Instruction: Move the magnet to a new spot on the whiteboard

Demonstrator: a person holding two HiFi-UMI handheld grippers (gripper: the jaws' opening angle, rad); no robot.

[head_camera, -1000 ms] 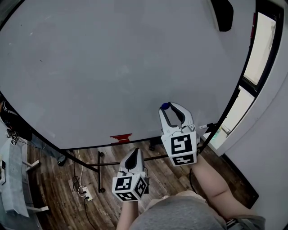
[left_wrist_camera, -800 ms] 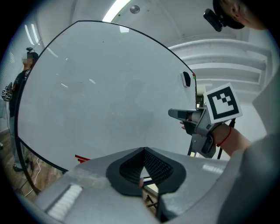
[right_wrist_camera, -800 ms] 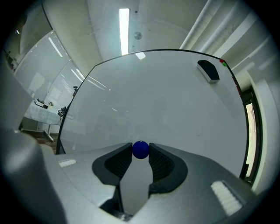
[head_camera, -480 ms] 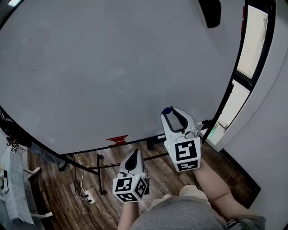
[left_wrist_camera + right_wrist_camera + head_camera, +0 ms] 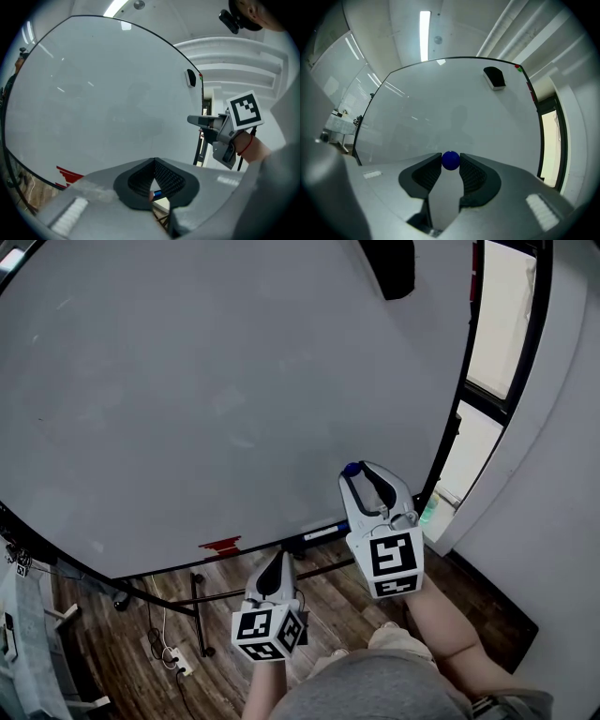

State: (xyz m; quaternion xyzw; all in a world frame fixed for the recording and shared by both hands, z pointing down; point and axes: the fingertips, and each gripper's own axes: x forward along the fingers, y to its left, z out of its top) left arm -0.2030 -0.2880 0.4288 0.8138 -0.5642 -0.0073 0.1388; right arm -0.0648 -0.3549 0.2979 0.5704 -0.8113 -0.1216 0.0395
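1. Head view: my right tongs (image 5: 354, 472) are clamped on the blue magnet (image 5: 350, 468), near the whiteboard's (image 5: 216, 381) lower right edge. I judge it mid-carry.
2. Left gripper view: my left tongs (image 5: 153, 161) are closed and empty, facing the whiteboard.
3. Right gripper view: next I should press the magnet onto bare whiteboard, then let go.

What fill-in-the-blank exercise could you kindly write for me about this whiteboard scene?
The right gripper grips a magnet that is ____ in colour.
The left gripper is empty, its jaws ____.
A black eraser sits near the top ____ corner of the whiteboard.
The marks near the whiteboard's bottom edge are ____.
Missing words: blue; shut; right; red.
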